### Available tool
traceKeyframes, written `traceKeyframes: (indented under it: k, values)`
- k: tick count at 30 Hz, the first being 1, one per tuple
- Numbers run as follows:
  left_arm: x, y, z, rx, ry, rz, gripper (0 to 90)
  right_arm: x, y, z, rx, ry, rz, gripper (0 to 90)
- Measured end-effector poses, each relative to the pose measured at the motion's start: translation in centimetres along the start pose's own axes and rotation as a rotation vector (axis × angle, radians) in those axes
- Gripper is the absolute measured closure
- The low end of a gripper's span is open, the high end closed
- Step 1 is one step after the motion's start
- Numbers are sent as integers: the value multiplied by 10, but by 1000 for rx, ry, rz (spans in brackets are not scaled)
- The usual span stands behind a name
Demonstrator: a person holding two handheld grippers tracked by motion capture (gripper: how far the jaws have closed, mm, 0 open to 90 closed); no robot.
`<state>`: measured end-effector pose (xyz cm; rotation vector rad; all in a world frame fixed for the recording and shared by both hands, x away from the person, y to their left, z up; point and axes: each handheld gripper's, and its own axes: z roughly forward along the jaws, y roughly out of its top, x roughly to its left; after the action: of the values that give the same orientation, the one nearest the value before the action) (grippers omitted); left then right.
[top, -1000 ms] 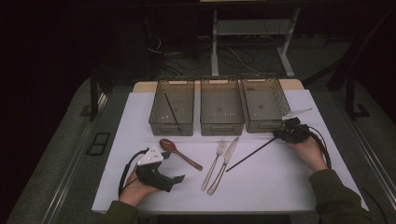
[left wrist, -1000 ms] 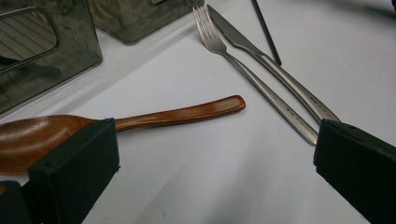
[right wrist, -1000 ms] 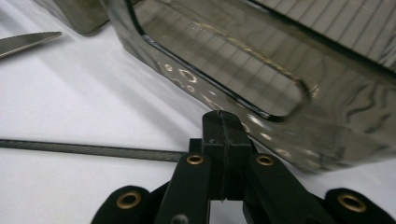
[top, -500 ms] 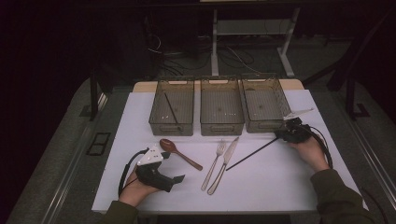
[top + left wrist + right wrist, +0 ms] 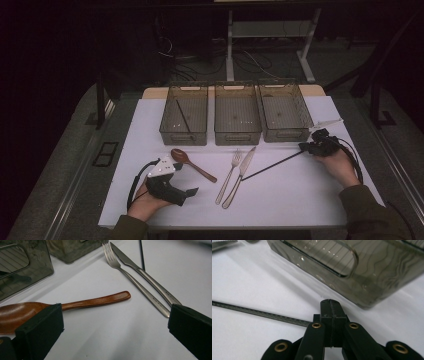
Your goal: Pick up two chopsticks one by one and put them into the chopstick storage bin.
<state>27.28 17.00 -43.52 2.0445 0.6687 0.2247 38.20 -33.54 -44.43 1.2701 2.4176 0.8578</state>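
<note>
- The white table (image 5: 280,200) is smooth and matte, with three smoky ribbed plastic bins (image 5: 283,118).
- My right gripper (image 5: 306,146) is clamped on a thin black chopstick (image 5: 272,165), lying diagonally toward the knife (image 5: 240,176).
- My left gripper (image 5: 190,192) rests, jaws apart.

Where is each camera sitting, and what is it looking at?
High view: above the person's side of the table, facing forward and down on three bins, cutlery, both hands and forearms.
Left gripper view: rides the left hand-held gripper, looking along its open black jaws at the wooden spoon, fork and knife.
Right gripper view: rides the right hand-held gripper, jaws shut on a black chopstick, beside the right-hand bin.
Shared: the high and left gripper views both show the spoon.
</note>
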Motion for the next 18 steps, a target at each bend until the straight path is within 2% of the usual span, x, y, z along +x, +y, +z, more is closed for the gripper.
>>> traceKeyframes:
  k: [18]
  values:
    - [-1, 0, 1, 3, -2, 3, 0, -1, -15, -12, 12, 12, 0, 892]
